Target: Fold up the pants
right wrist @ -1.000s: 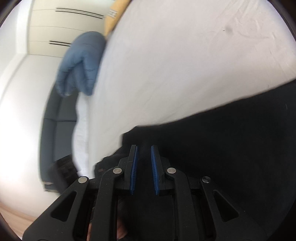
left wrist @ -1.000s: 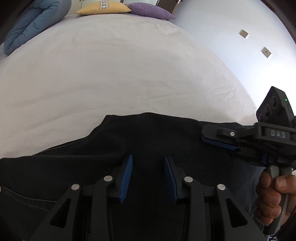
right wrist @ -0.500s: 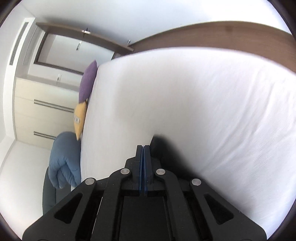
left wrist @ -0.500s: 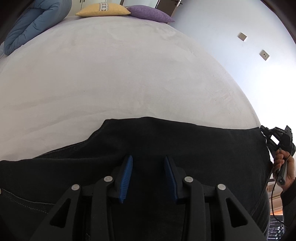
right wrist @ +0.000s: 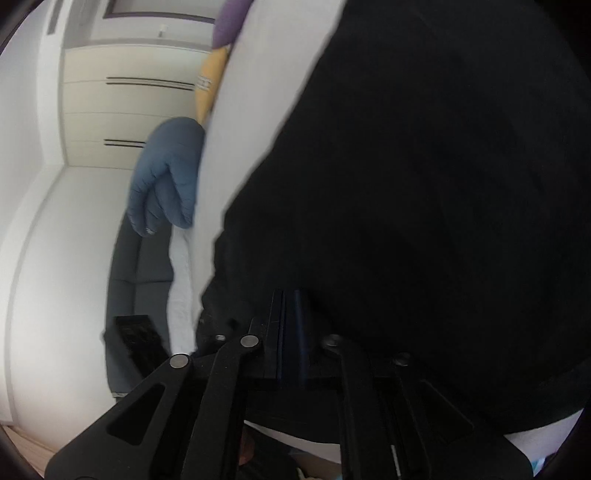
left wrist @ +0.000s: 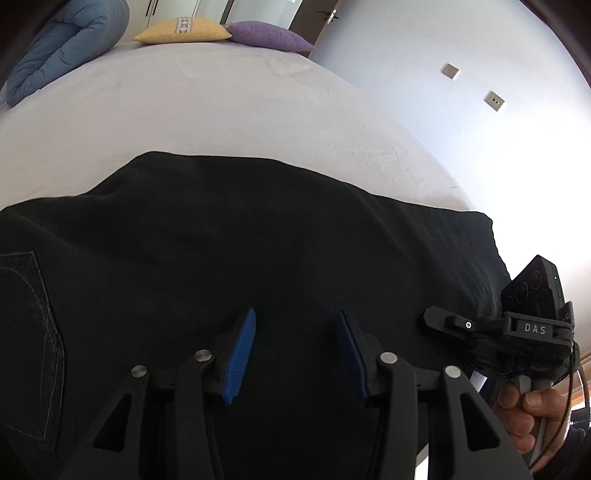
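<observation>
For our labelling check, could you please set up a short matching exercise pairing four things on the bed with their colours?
Things:
1. pants
2. bed sheet
3. folded duvet
4. pillow nearest the duvet

Colours:
A. yellow
B. white
C. black
D. blue

Pairs: 1-C, 2-B, 3-D, 4-A

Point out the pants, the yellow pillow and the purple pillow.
pants [left wrist: 295,251]: left wrist view, middle of the black fabric.
yellow pillow [left wrist: 183,31]: left wrist view, its top face.
purple pillow [left wrist: 271,37]: left wrist view, its middle.
</observation>
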### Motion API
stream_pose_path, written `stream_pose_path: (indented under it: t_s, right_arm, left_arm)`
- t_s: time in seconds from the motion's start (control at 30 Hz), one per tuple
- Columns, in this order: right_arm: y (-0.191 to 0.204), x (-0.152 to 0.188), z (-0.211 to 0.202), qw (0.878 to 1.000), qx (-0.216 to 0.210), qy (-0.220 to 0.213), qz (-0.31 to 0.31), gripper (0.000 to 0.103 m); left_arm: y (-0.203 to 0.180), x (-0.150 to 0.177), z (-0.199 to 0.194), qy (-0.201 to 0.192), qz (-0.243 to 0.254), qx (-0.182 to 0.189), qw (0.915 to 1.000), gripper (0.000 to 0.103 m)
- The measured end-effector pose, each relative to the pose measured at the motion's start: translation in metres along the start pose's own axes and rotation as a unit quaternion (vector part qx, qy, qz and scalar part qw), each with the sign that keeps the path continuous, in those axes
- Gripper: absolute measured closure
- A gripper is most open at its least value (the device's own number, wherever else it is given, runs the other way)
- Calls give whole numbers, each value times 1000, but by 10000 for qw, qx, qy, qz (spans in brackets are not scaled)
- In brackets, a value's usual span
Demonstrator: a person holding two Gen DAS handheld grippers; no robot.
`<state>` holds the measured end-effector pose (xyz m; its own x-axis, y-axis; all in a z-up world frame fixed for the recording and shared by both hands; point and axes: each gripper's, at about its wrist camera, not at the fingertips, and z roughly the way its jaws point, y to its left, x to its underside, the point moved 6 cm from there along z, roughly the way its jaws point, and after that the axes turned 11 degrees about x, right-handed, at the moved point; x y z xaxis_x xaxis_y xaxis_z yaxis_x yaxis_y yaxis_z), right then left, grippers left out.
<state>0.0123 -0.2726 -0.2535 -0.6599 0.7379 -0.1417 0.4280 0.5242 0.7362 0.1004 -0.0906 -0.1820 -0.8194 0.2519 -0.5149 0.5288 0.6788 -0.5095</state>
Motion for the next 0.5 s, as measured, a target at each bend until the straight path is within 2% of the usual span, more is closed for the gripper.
stream_pose_path:
  t_s: [0.03,0.1,0.17,0.2,0.27,0.3,0.37,0.43,0.5]
  right_arm:
    - [-2,-7,-3,9999,77,-90,-38,103]
    - [-15,-42,-16,9981,233,-495,297,103]
    - [-49,-75,-54,9905,319,-1044,833,103]
    - [-66,-87,-70,9847,298,-1302,1115,103]
    - [-92,-107,-102,9724,675,-1813,1304,103]
    - [-103,-116,-121,9649,864,-2070,1369,103]
    - [-117,-130,-149,9524,945,-2395,1631,103]
    - [-130,-140,-178,9363,1415,-2686,1764,103]
    - [-131,-142,-192,9316,1210,-2790,1989,101]
  left_arm:
    - [5,2,-4,-52,-111,76,9999,55]
    - [14,1,-12,-136,-245,124,9995,56]
    - [26,3,-19,-203,-364,184,9990,72]
    - [35,5,-25,-259,-472,254,9982,75]
    - [47,8,-34,-323,-607,332,9971,84]
    - [53,10,-38,-346,-660,339,9966,85]
    - [64,13,-52,-390,-662,231,9968,86]
    - [78,15,-69,-435,-681,-20,9967,85]
    - [91,17,-90,-540,-754,-61,9957,85]
